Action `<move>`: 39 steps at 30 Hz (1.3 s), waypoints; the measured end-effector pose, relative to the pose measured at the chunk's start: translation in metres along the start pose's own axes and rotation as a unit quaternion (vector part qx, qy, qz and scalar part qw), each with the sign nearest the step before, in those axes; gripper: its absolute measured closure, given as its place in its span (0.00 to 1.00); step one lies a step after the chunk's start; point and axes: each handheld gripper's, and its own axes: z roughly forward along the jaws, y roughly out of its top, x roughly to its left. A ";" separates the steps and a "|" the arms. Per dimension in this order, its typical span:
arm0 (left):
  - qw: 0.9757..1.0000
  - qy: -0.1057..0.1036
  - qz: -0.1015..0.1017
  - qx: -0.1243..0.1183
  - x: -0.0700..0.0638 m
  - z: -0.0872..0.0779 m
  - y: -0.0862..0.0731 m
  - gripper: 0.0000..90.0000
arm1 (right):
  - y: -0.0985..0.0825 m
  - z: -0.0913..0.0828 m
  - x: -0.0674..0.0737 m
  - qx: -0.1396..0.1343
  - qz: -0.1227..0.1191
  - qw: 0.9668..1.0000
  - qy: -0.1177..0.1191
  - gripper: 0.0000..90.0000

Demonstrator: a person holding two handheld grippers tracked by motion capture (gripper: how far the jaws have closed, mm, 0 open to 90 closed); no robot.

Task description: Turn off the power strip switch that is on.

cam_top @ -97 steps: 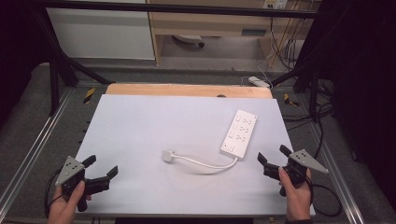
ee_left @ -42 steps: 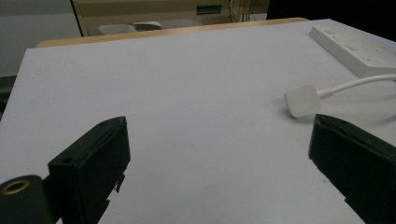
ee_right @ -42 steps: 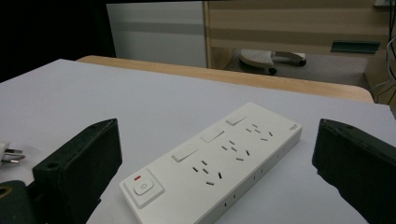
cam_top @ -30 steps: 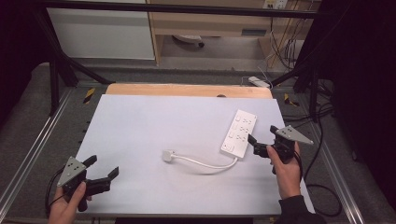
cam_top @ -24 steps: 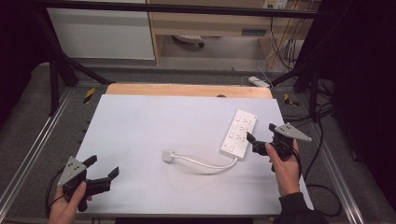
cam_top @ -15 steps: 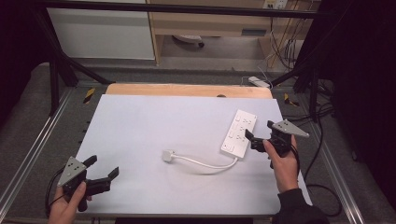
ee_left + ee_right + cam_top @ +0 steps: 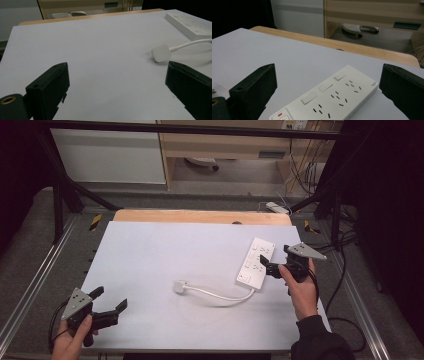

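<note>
A: Where's the strip (image 7: 256,263) rn?
B: Flat on the white table (image 7: 165,250), right side, long axis running away from the person, sockets up. Cord (image 7: 220,295) curls from its near end to the plug (image 7: 180,286) mid-table. Right gripper (image 7: 268,268) is just beside its right edge, jaws wide apart, nothing in them. In the right gripper view the strip (image 7: 325,96) sits between the two jaws
A: How'll it handle?
B: Prob rigid plastic shell, light-ish, smooth so maybe a bit slippery. I'd pinch across the narrow width near mid-length, clear of the switches. Cord's soft, will drag behind & tug the plug along
A: Hand pose?
B: Right hand (image 7: 300,287) reaches fwd, forearm up from the bottom edge, gripper low & pointing left at the strip, grey plate on top
A: And the left?
B: Left gripper (image 7: 111,307) parked at the near-left corner, low over the table, jaws also spread, empty. Its view has the plug (image 7: 161,53) ahead on the right, well apart
</note>
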 end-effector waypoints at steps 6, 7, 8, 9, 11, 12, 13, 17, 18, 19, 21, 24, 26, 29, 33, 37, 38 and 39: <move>1.000 0.002 0.002 0.001 0.000 0.000 0.000 0.06 | 0.004 0.004 0.001 0.001 -0.001 1.000 0.002 0.02; 1.000 0.002 0.002 0.000 0.000 0.000 0.000 0.06 | 0.005 0.005 0.001 0.002 -0.002 1.000 0.002 0.02; 1.000 0.000 0.001 0.000 0.000 0.000 0.000 0.06 | 0.006 0.007 0.002 0.001 -0.001 1.000 0.003 0.02; 1.000 0.002 0.003 0.001 0.000 0.000 0.000 0.06 | 0.007 0.008 0.002 0.001 -0.002 1.000 0.003 0.02; 1.000 0.002 0.003 0.001 0.000 0.000 0.000 0.06 | 0.008 0.010 0.003 0.001 -0.002 1.000 0.004 0.02; 1.000 0.001 0.002 0.001 0.000 0.000 0.000 0.06 | 0.008 0.010 0.003 0.001 -0.002 1.000 0.004 0.02; 1.000 0.002 0.002 0.001 0.000 0.000 0.000 0.06 | 0.009 0.012 0.003 0.002 -0.003 1.000 0.002 0.02; 1.000 0.001 0.003 0.001 0.000 0.000 0.000 0.06 | 0.010 0.013 0.002 0.001 0.001 1.000 0.004 0.02; 1.000 0.001 0.003 0.001 0.000 0.000 0.000 0.06 | 0.010 0.014 0.002 0.001 0.001 1.000 0.003 0.02; 1.000 0.001 0.003 0.001 0.000 0.000 0.000 0.06 | 0.010 0.014 0.002 0.001 0.001 1.000 0.003 0.02; 1.000 0.001 0.003 0.001 0.000 0.000 0.000 0.06 | 0.012 0.016 0.001 0.001 0.005 1.000 0.004 0.02; 1.000 0.001 0.003 0.001 0.000 0.000 0.000 0.06 | 0.013 0.020 0.000 0.002 0.006 1.000 0.003 0.02; 1.000 0.001 0.003 0.001 0.000 0.000 0.000 0.06 | 0.014 0.021 0.000 0.003 0.007 1.000 0.003 0.02; 1.000 0.001 0.003 0.001 0.000 0.000 0.000 0.06 | 0.016 0.024 -0.002 0.004 0.011 1.000 0.004 0.02; 1.000 0.000 0.004 0.002 0.000 0.000 0.000 0.06 | 0.017 0.028 -0.003 0.008 0.012 1.000 0.005 0.04; 1.000 0.000 0.003 0.002 0.000 0.000 0.000 0.06 | 0.020 0.030 -0.004 0.011 0.011 1.000 0.005 0.07; 1.000 0.000 0.003 0.002 0.000 0.000 0.000 0.06 | 0.021 0.031 -0.003 0.010 0.013 1.000 0.006 0.08; 1.000 0.000 0.004 0.001 0.000 0.000 0.000 0.06 | 0.021 0.031 -0.003 0.010 0.013 1.000 0.006 0.08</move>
